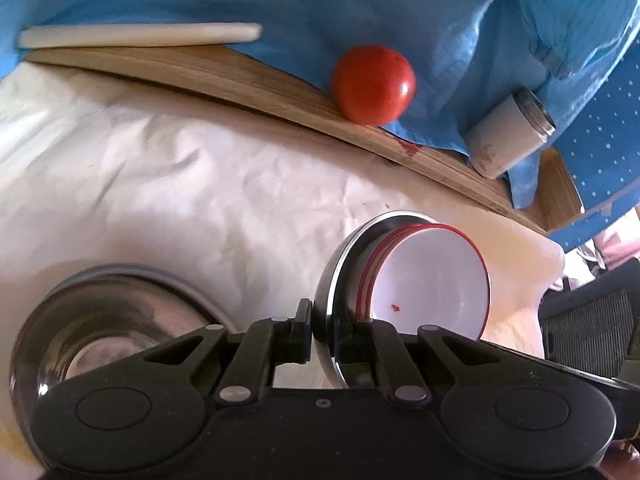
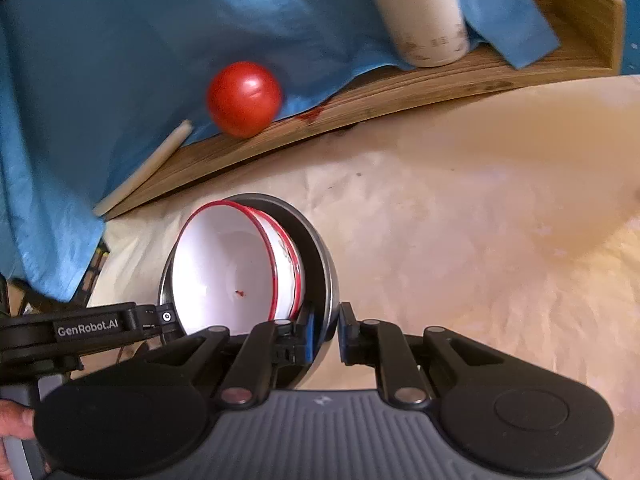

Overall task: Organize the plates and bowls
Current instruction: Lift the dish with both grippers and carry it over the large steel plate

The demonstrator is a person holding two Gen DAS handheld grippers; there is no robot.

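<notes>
Left gripper (image 1: 320, 336) clamped on the rim of the steel bowl (image 1: 332, 276), one finger outside the wall, one inside. Right gripper (image 2: 326, 334) clamped on the same bowl's (image 2: 324, 280) rim at the opposite edge, again one finger each side of the wall. Bowl hangs between the two, tipped on edge and clear of the white cloth (image 1: 180, 168), though how far clear is hard to judge through the fisheye. Nested in it: a stack of white bowls (image 1: 436, 280) with red rims, three or so; the top one has a small red speck inside. In the right view the left gripper's arm comes in from the left, touching the stack's (image 2: 224, 272) side.

A steel plate (image 1: 120, 320) lies flat on the cloth, lower left in the left view, apart from the bowl. Behind: wooden board (image 1: 240, 80), blue cloth (image 1: 280, 0) draped over it, tomato (image 1: 374, 84) on the cloth's edge, white can (image 1: 508, 140) to the right, a pale stick (image 1: 140, 35) to the left.
</notes>
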